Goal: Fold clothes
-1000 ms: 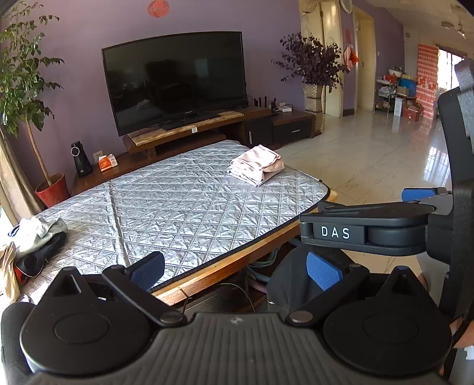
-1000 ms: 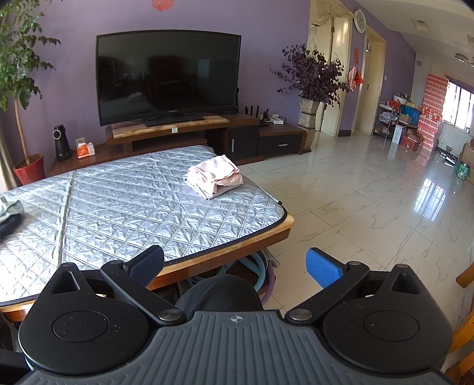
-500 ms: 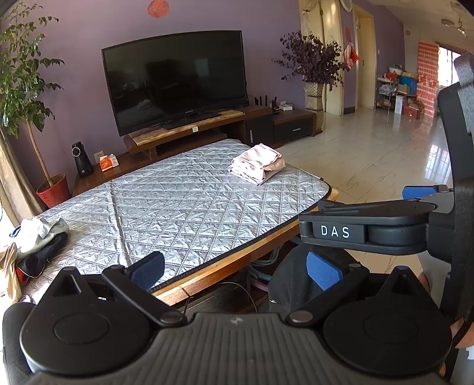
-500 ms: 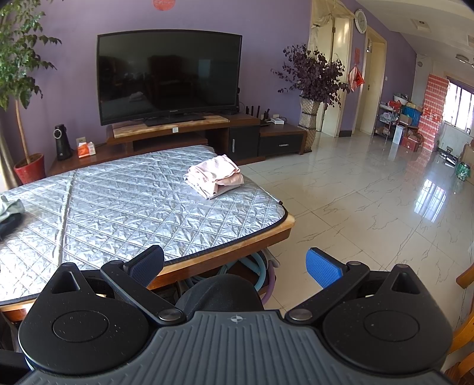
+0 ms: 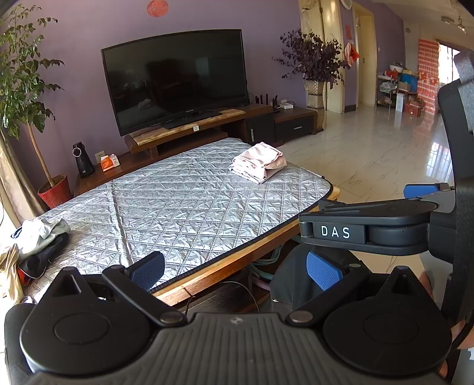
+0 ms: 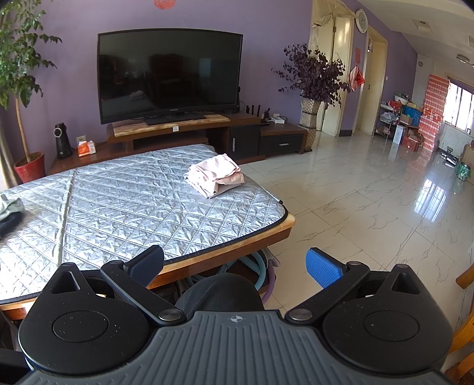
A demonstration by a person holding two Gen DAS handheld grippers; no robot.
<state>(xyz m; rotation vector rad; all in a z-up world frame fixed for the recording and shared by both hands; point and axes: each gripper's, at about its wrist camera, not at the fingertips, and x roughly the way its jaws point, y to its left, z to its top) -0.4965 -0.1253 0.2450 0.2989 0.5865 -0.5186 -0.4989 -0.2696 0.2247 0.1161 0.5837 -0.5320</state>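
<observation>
unfolded clothes (image 5: 35,240) cut off, left edge

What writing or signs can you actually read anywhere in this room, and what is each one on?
"DAS": white letters on the black body of the right tongs, seen from the left camera.
TV: small logo on the lower bezel, too small to read.
Orange box on the low cabinet: print too blurred to read.
Wall clock: numerals too small to read.
Red round ornament above the TV: no legible characters.
</observation>
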